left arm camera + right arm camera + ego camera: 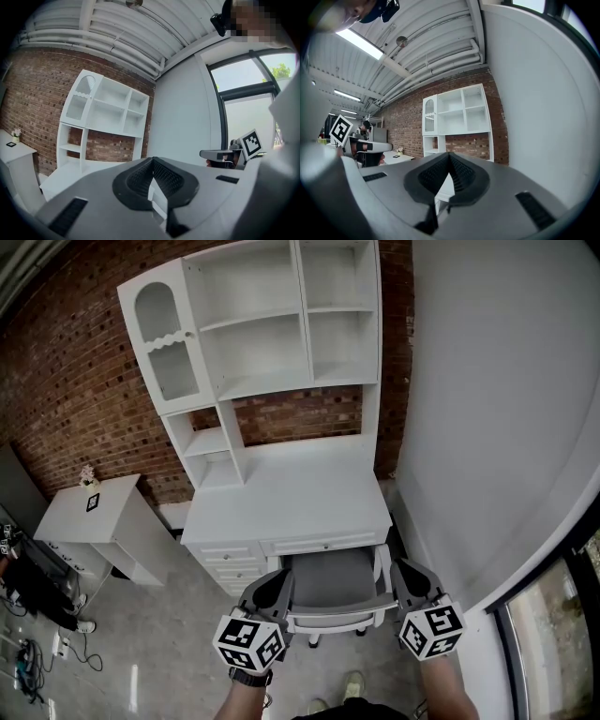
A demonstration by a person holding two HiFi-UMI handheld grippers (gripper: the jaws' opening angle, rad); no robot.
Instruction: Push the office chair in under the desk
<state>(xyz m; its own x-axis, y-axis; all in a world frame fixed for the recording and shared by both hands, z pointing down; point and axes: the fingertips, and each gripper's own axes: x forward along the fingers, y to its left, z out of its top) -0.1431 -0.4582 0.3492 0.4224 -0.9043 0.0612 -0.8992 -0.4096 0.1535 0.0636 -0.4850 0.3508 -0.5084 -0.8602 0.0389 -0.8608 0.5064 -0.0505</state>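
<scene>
head view: the office chair [330,579] is seen at lower centre, seat partly under the white bench [300,488]; the left gripper [270,589] and right gripper [411,576] are set beside its backrest ends, likely for an even push; left gripper view: jaws pressed together, empty; right gripper view: likewise.
</scene>
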